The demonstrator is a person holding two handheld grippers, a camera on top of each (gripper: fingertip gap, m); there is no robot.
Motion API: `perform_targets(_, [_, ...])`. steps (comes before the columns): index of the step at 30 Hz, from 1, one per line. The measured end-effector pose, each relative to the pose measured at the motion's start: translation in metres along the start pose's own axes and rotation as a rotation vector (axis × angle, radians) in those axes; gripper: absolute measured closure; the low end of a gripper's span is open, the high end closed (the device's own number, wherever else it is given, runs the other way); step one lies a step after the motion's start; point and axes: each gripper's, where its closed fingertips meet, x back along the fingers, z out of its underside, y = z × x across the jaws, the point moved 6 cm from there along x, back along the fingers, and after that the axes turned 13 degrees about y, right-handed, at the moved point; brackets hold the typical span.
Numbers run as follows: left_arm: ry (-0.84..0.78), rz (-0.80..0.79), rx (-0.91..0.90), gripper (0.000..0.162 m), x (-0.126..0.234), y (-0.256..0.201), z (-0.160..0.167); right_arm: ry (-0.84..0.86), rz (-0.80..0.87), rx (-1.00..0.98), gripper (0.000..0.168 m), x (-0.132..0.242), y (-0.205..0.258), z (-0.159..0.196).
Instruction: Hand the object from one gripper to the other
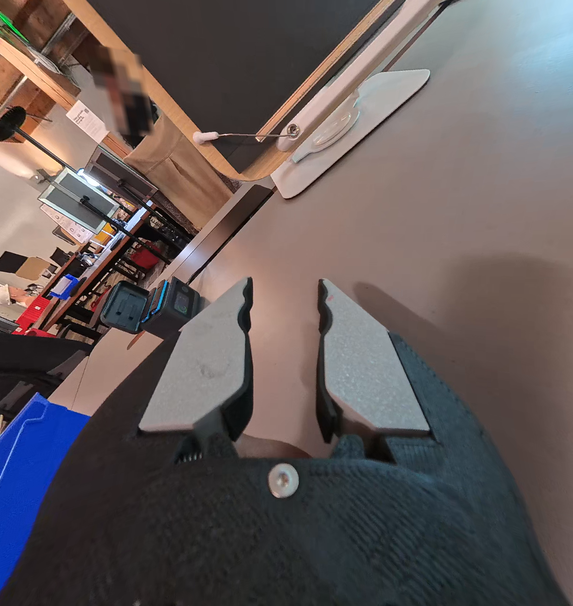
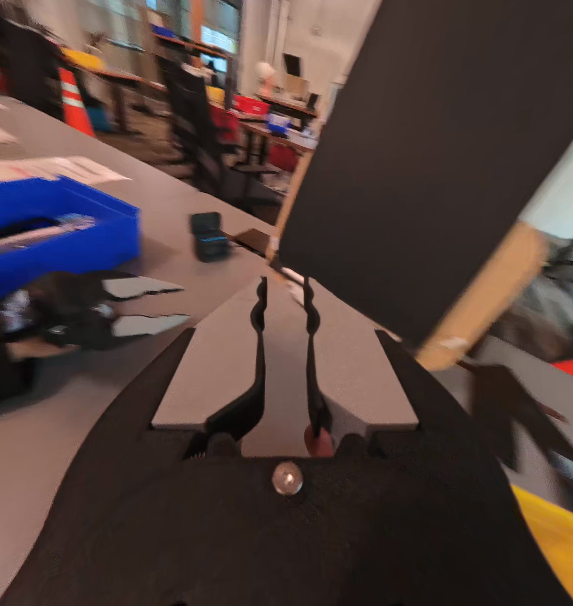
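The object cannot be picked out in either view, so you cannot tell where it lies, which way it points or how its long axis runs. Your left gripper [image 1: 285,285] hovers low over the brown bench [image 1: 442,229] with its grey fingers [image 1: 209,354] spread wide and only bare bench surface showing between them. Your right gripper [image 2: 284,280] has its fingers [image 2: 219,367] apart by a narrower gap, released, with bench surface visible along the whole gap. A small reddish shape sits at the base of the right-hand finger, too blurred and cut off to name.

The right wrist view is smeared throughout, so edges there are soft. In it the left gripper appears at the left, its body a dark blur, only its two grey fingers clear, pointing right across the bench.

A blue bin [image 1: 22,459] is cut off by the lower left edge of the left wrist view. In the right wrist view its contents are streaked and unreadable. A small black case with a blue band [image 1: 167,308] stands open near the far bench edge, partly hidden behind the left finger. A dark board with a wooden rim [image 1: 245,65] leans over a white base plate [image 1: 360,131], its top cut off.
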Motion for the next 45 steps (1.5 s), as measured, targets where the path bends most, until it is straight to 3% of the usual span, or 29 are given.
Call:
perform_targets(2, [-0.003, 0.000, 0.018, 0.125, 0.000, 0.002, 0.000, 0.035, -0.130, 0.002, 0.137, -0.041, 0.035, 0.004])
perform_targets(4, [-0.001, -0.005, 0.034, 0.125, 0.000, 0.005, 0.001, 0.114, -0.221, 0.037, 0.126, -0.089, 0.063, 0.021])
perform_targets(7, [0.002, -0.017, 0.052, 0.125, 0.000, 0.009, 0.003, 0.105, -0.220, 0.047, 0.137, -0.159, 0.078, 0.054])
perform_targets(10, [0.005, -0.026, 0.072, 0.125, -0.001, 0.013, 0.005, 0.168, -0.247, 0.071, 0.136, -0.201, 0.084, 0.093])
perform_targets(16, [0.010, -0.023, 0.116, 0.125, -0.002, 0.019, 0.006, 0.219, -0.387, -0.031, 0.118, -0.207, 0.092, 0.104])
perform_targets(45, [-0.038, -0.093, 0.133, 0.132, 0.004, 0.023, 0.005, 0.239, -0.426, -0.137, 0.109, -0.205, 0.083, 0.108])
